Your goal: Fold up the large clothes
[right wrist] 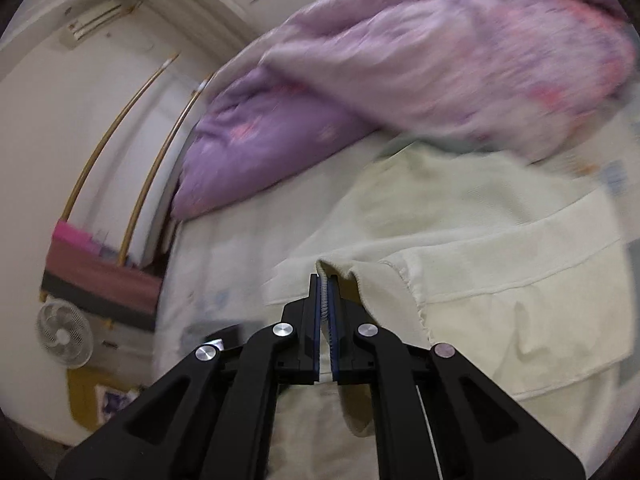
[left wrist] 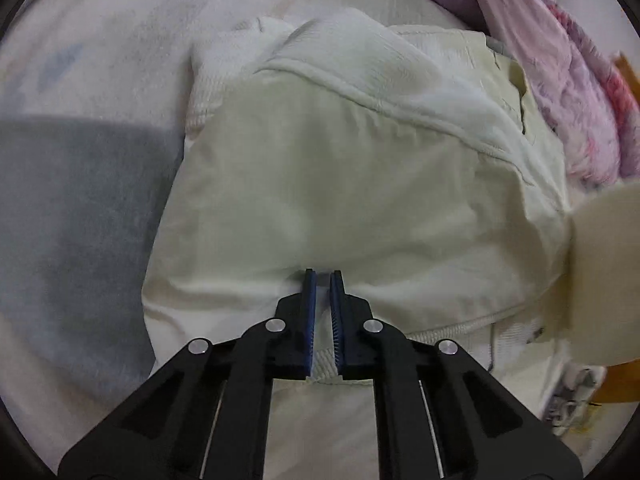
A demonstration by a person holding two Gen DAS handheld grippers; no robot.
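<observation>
1. the cream garment (left wrist: pixel 344 184) — a large pale jacket-like piece with a thick seam and a ribbed hem — lies spread over the bed (left wrist: pixel 104 40), covering most of the left wrist view.
2. the left gripper (left wrist: pixel 323 276) points steeply down at the garment's near edge; its fingers (left wrist: pixel 310 300) are clenched on the garment, with a white ribbed strip of the hem showing between the blue pads.
3. the right gripper (right wrist: pixel 325 280) is clenched too, its fingers (right wrist: pixel 316 304) grasping a gathered cream edge of the same garment (right wrist: pixel 480 264), a stitched hem curling away just to the right of the fingertips.
4. in the right wrist view the garment lies flat on the bed sheet (right wrist: pixel 224 264), reaching from the fingers toward the right rim of the frame.
5. a purple pillow (right wrist: pixel 256 136) rests at the far side of the bed, and a pink-and-lilac quilt (right wrist: pixel 460 60) is bunched against it, its lower edge near the garment's far side; much of this part is blurred.
6. the same quilt (left wrist: pixel 560 92) shows along the upper right of the left wrist view, just beside the garment.
7. a grey patch (left wrist: pixel 72 208) marks the bed cover to the left of the garment.
8. beyond the bed — low on the left of the right wrist view — stands a white fan (right wrist: pixel 64 334).
</observation>
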